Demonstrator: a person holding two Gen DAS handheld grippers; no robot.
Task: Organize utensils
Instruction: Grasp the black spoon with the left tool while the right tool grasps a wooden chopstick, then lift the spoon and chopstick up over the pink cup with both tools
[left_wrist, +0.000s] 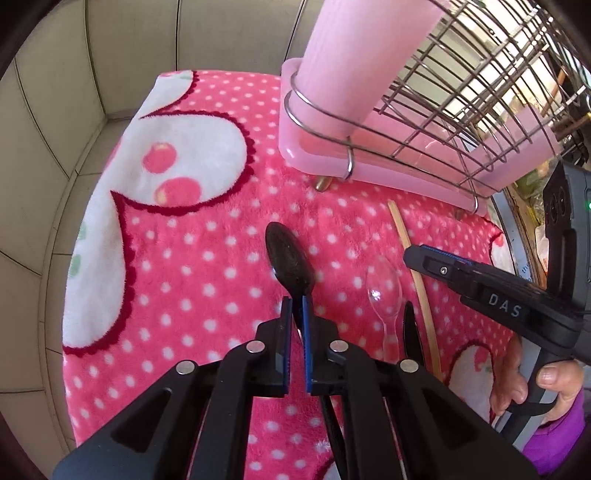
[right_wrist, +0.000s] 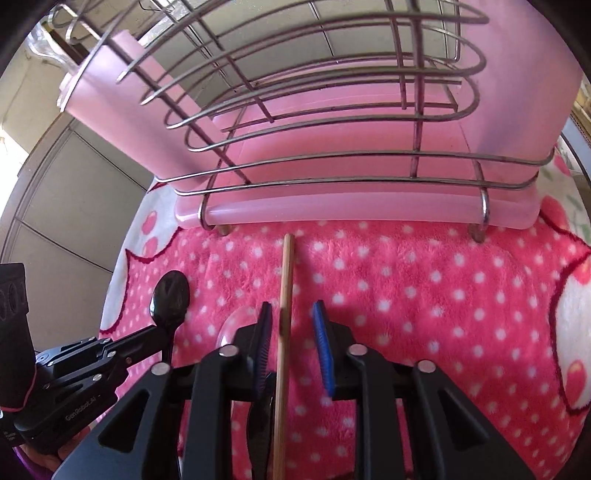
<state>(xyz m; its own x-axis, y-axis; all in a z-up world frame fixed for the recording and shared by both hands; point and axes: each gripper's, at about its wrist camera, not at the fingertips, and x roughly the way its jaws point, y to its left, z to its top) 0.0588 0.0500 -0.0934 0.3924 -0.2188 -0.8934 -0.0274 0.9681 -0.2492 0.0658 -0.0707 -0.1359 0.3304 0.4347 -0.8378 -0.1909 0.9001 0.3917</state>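
A black spoon (left_wrist: 290, 258) is seen clamped by its neck between the blue pads of the left hand-held gripper (left_wrist: 296, 306), with its bowl pointing away over a pink polka-dot blanket (left_wrist: 207, 258) that covers the surface. In the right wrist view the same spoon (right_wrist: 170, 299) is shown at the left, pinched by the left hand-held gripper (right_wrist: 147, 341). The right hand-held gripper (right_wrist: 291, 314) is held over a wooden chopstick (right_wrist: 285, 295) that lies on the blanket; the chopstick runs between the two blue pads, nearer the left one, and a clear gap is visible on either side, so nothing is gripped there and the jaws stand apart. In the left wrist view the right hand-held gripper (left_wrist: 417, 254) is seen from the side, carried by a hand (left_wrist: 535, 384) with a purple sleeve (left_wrist: 554, 439). A clear plastic spoon (left_wrist: 384, 291) lies just beside the chopstick (left_wrist: 413, 273), and a second dark utensil (left_wrist: 410, 328) lies between them, its kind not discernible. A wire rack (right_wrist: 332, 110) on a pink plastic tray (right_wrist: 369, 206) stands at the far edge of the blanket, near the chopstick's far tip.
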